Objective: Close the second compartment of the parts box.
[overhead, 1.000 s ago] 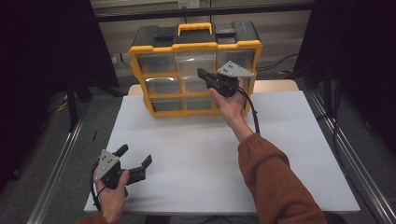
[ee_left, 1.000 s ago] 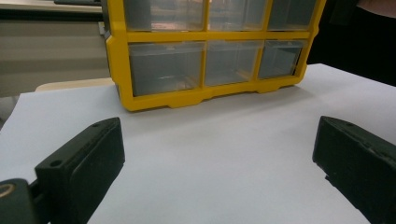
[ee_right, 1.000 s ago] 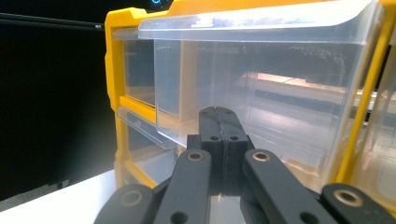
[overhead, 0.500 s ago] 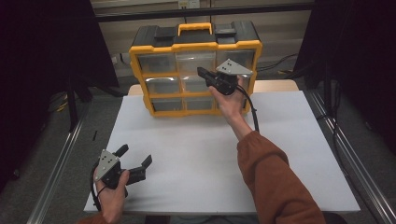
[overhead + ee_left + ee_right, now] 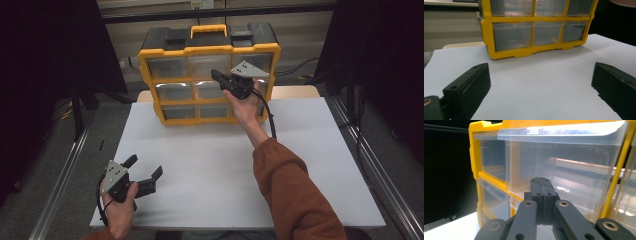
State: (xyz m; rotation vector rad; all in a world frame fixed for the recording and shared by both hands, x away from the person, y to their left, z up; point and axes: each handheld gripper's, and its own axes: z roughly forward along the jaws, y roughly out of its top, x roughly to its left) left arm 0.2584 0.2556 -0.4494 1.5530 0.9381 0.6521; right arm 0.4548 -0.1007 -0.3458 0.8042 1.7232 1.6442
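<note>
Cabinet: I see the yellow drawer cabinet [image 5: 210, 75] standing upright at the far edge of the white desk [image 5: 225, 170], in the upper middle of the high view. Its clear drawer fronts face me, which keeps every drawer reachable from my side.

Right tongs: the right tongs [image 5: 216, 76] sit at the upper centre of the high view, raised in front of the cabinet's middle row. In the right gripper view they [image 5: 541, 182] are clenched, pad against pad, with nothing between them.

Target drawer: the clear drawer [image 5: 564, 170] fills the upper right of the right gripper view and stands out a little from its neighbours. I judge the clenched tips are meant as a blunt pusher against its front, but I cannot tell whether they touch the plastic.

Left tongs: the left tongs [image 5: 145, 172] rest low at the lower left of the high view, near the desk's front edge and well apart from the cabinet. Their jaws are released wide, each at a bottom corner of the left gripper view, grasping nothing. I read this as parked, out of the working hand's way.

Risk: a hard push could slide the cabinet back, since nothing braces it.
</note>
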